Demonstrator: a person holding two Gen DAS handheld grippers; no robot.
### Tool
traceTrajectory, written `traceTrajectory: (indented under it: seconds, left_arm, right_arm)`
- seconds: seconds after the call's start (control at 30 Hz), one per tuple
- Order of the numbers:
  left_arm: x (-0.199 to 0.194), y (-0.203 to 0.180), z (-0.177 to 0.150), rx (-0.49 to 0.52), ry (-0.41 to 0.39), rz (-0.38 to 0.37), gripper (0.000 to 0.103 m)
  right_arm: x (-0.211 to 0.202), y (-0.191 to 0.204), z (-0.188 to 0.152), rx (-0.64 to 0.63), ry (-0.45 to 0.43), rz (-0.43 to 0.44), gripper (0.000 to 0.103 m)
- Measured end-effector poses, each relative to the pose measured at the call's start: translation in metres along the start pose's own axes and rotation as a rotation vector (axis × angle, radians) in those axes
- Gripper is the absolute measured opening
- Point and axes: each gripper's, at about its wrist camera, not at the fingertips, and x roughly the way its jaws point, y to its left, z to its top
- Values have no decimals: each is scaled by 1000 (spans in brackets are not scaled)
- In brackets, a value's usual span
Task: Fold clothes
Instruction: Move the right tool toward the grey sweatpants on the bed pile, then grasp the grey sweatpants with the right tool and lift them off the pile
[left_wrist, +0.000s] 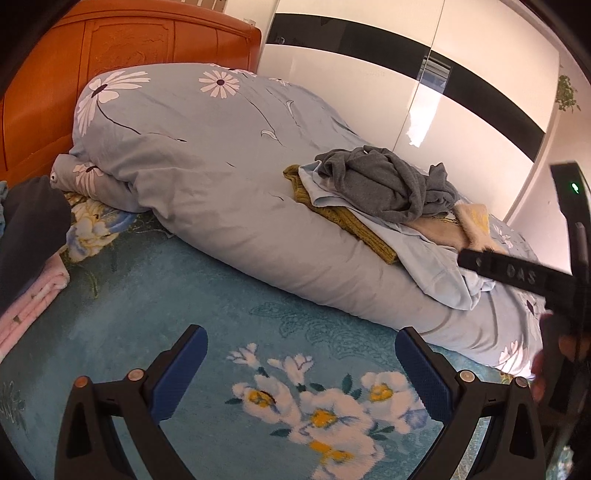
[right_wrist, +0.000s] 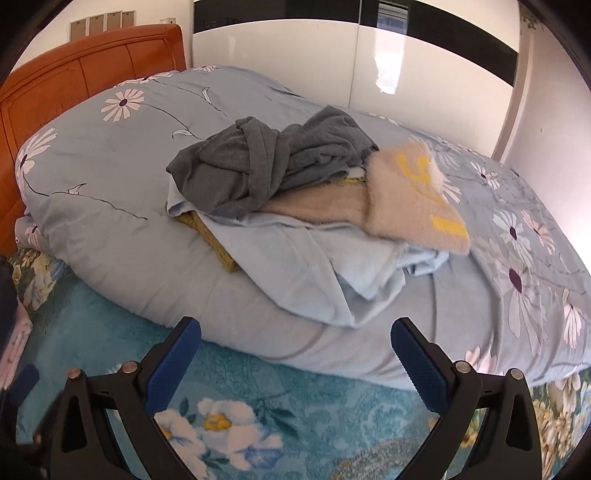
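A heap of clothes lies on the folded duvet. On top is a crumpled grey garment. Under it lie a pale blue garment, a mustard knit and a fuzzy beige piece with yellow marks. My left gripper hovers open over the floral blanket, short of the heap. My right gripper is open too, just before the duvet's near edge, nothing between its fingers. The right tool's body shows in the left wrist view.
An orange wooden headboard stands at the back left. A glossy white wardrobe runs behind the bed. A dark garment on a pink folded cloth lies at the far left.
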Motion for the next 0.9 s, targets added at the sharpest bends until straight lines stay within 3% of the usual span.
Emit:
traceTrajectory:
  seconds: [0.07, 0.17, 0.3, 0.43, 0.53, 0.57, 0.63, 0.77, 0.9]
  left_arm:
    - [2, 6, 1, -17, -4, 16, 103]
    - [7, 17, 0, -51, 21, 39, 103]
    - [10, 36, -1, -110, 46, 66, 103]
    - [15, 48, -4, -165, 67, 74, 103]
    - [20, 54, -6, -192, 84, 80, 103]
    - [22, 55, -7, -196, 88, 81, 103]
    - [23, 56, -9, -204, 92, 80, 103]
    - [26, 58, -12, -218, 101, 76, 103]
    - [24, 57, -13, -219, 98, 68, 103]
  right_arm:
    - [18, 10, 26, -23, -9, -1, 103]
    - [56, 15, 59, 29, 51, -7, 98]
    - [102, 6, 90, 117, 117, -72, 68]
    - [128, 0, 103, 235, 143, -56, 60]
    - [142, 4, 102, 285, 179, -28, 41]
    - [143, 5, 100, 298, 185, -22, 25]
    - [141, 7, 97, 321, 178, -21, 10]
    - [117, -6, 97, 372, 125, 69, 6]
    - [63, -33, 108, 377, 17, 178, 6]
